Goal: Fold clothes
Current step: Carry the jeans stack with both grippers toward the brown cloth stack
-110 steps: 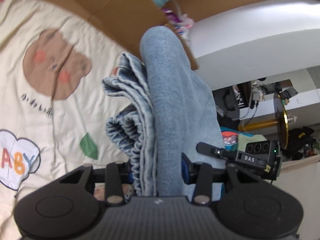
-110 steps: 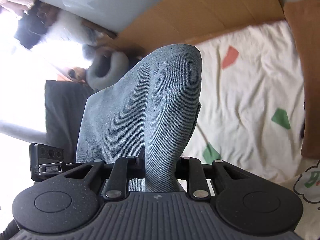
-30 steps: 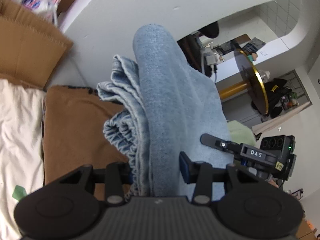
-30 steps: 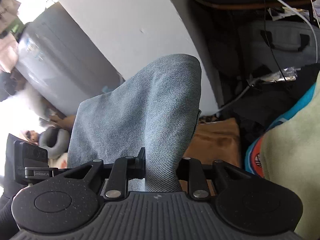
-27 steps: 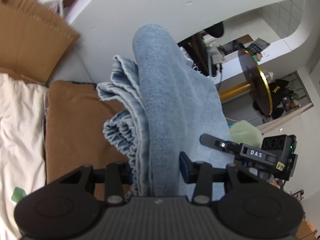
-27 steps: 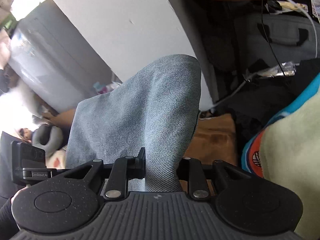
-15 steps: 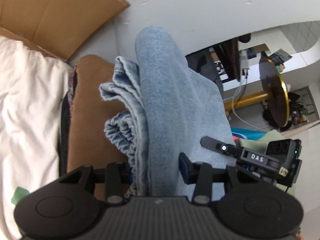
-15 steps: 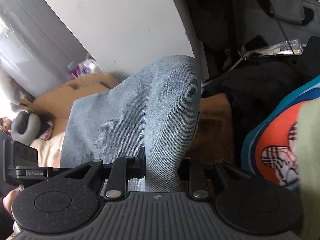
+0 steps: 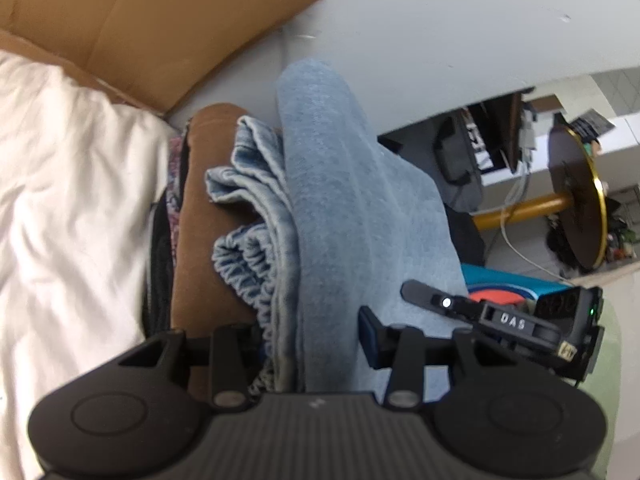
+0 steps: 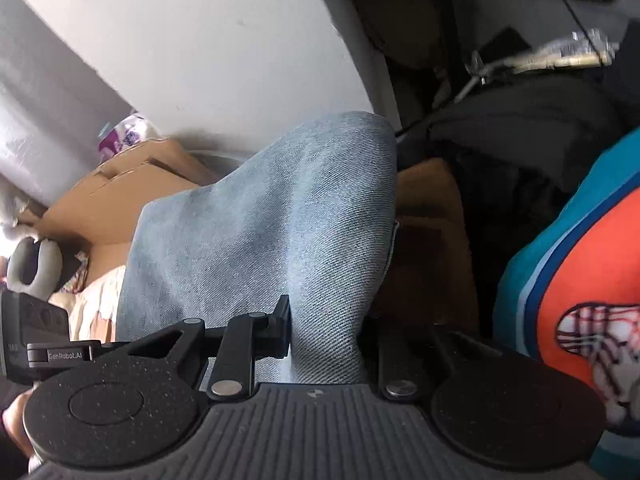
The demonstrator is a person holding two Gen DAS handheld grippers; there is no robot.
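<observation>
While both grippers are clamping the folded jeans (image 9: pixel 352 208), the denim is bulging up between each pair of jaws. The left gripper (image 9: pixel 310 344) is pinching a thick bundle with the gathered waistband at its left, jaws partly apart around it. The right gripper (image 10: pixel 326 332) is squeezing a narrower fold. Beneath the jeans a brown garment (image 9: pixel 200 240) is lying beside a white sheet (image 9: pixel 72 200), with cardboard (image 9: pixel 132 20) behind.

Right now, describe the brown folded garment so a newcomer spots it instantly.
Start at the white bedsheet in the left wrist view; a stack of clothes sits at its edge. The brown folded garment tops it, beneath the held jeans: plain brown, unlike the dark patterned layers under it.
</observation>
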